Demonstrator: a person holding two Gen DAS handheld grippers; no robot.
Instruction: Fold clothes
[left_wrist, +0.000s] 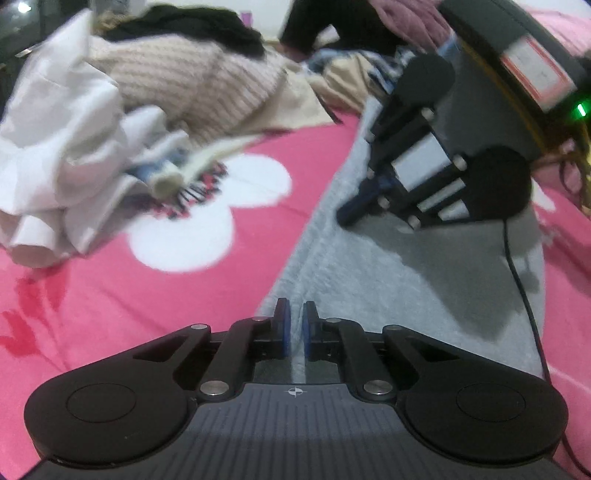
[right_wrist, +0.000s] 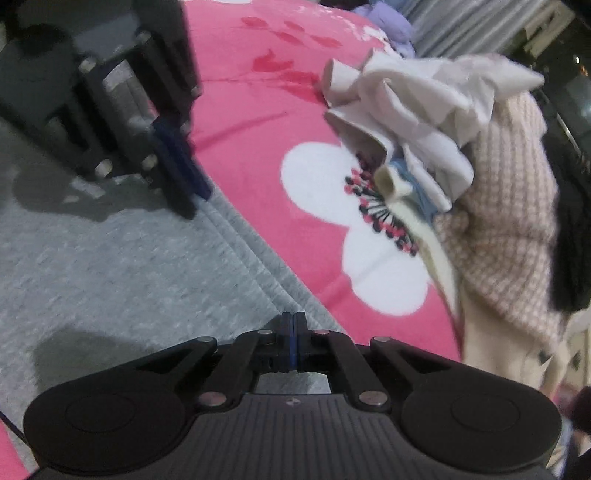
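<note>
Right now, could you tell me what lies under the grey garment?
The grey garment lies flat on the pink flowered bedcover, which shows along its hemmed edge. What the bedcover looks like beneath the cloth is hidden.

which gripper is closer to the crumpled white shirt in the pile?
Left, though not by much. The left gripper sits at the grey garment's hemmed edge, on the side facing the white shirt. The right gripper grips the same edge further from the pile.
</note>
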